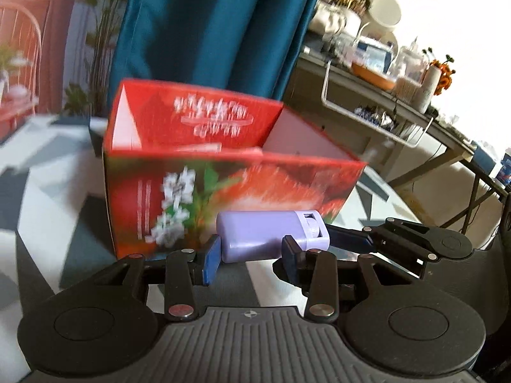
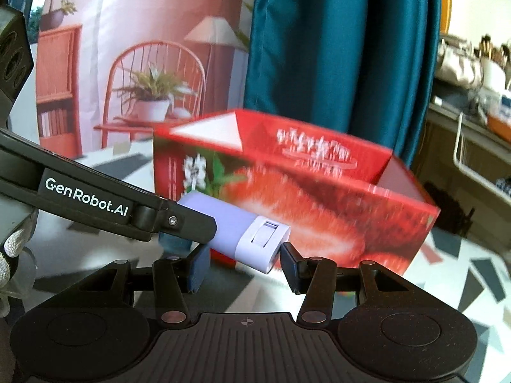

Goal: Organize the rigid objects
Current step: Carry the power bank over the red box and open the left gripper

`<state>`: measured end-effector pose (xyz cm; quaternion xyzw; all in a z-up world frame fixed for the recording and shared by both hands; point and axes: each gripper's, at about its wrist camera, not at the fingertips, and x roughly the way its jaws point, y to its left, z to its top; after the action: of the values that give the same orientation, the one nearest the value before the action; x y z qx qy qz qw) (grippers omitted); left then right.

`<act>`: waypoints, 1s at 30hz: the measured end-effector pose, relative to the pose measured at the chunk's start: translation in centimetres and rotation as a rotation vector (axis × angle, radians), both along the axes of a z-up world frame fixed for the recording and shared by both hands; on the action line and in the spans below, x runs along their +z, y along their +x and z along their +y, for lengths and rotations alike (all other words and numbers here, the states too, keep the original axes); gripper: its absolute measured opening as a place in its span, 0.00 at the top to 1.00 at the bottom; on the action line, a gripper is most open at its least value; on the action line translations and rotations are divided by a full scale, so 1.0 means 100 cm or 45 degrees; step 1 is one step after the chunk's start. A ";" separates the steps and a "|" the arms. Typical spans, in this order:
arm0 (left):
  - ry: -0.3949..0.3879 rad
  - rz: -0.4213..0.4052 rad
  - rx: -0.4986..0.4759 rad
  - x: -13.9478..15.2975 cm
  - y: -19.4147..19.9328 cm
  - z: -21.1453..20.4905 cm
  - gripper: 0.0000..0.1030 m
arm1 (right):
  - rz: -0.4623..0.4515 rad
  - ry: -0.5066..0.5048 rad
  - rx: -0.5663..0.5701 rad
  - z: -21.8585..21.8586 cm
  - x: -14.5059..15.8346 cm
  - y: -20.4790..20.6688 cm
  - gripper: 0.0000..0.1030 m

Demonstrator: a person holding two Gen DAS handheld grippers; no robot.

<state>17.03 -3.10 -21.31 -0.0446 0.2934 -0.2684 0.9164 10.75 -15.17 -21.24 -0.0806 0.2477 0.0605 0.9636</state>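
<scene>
Right now both sets of tongs are clamped on the same thing: a small lilac case point(image 1: 271, 234), lying lengthwise and held clear above the tabletop point(image 1: 41, 198). The left tongs point(image 1: 252, 255) pinch its darker body between their blue pads, one pad on the rounded end, the other close to the paler cap. The right tongs point(image 2: 242, 261) grip the cap end point(image 2: 263, 242), where a little sliding switch shows, and from their side the left tool's black finger with white lettering point(image 2: 95, 199) reaches across over the case's body. Just behind the case stands an open red carton point(image 1: 230, 172), printed with white flowers and a big red fruit, its flaps up and its inside pale. It rests on a tabletop patterned in grey and white shapes. A teal curtain point(image 1: 217, 25) hangs behind the carton, and a cluttered side table point(image 1: 377, 102) sits off to the right. A gloved hand point(image 2: 9, 249) shows at the left edge of the right tool's view.
</scene>
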 end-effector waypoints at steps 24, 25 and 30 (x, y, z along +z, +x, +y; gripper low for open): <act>-0.012 0.065 0.007 0.048 0.099 -0.032 0.55 | -0.020 0.035 0.034 -0.045 0.055 0.096 0.55; 0.004 0.070 -0.001 0.047 0.101 -0.037 0.55 | -0.007 0.043 0.026 -0.050 0.053 0.101 0.55; 0.020 0.161 -0.052 0.036 0.130 -0.064 0.55 | 0.075 0.081 -0.024 -0.081 0.038 0.126 0.55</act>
<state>30.01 -9.55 -17.73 -0.0482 0.3538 -0.2813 0.8907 23.34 -23.27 -17.44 -0.0458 0.2747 0.0616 0.9585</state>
